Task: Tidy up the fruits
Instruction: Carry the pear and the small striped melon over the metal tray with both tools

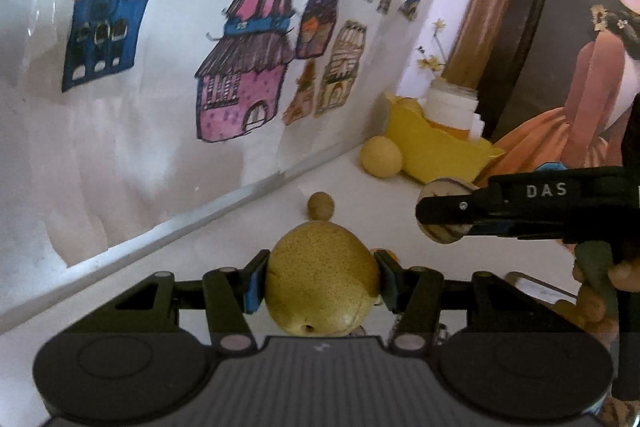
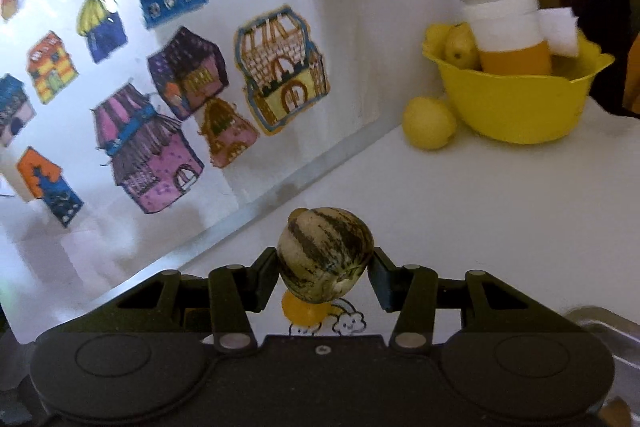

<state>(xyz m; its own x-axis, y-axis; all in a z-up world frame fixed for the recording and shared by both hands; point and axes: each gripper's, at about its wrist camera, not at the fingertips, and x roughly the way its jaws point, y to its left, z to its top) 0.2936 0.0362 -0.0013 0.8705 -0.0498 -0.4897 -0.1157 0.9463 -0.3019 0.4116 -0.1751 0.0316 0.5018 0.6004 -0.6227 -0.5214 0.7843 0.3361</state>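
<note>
Two grippers, each with a fruit in its grip. From the left wrist view, the left gripper has its jaws pinching a speckled yellow-green pear, one pad pressed against each side, and the pear sits clear above the white tabletop. Just beyond it lies a small round brown fruit on the tabletop. Farther back, a round pale yellow fruit rests touching a yellow plastic bowl near the wall with its paper house drawings. In from the right comes the right gripper, seen side-on, closed across a striped fruit whose top and bottom edges peek past the black finger; part of a person's hand shows below it.

Over to the right wrist view: the right gripper's jaws pinch a rounded cream fruit with dark stripes, held above the tabletop. The yellow bowl stands at the far right, holding a yellow pear-shaped fruit and an orange-and-white cylindrical container. The pale yellow fruit sits just left of the bowl, touching it.
</note>
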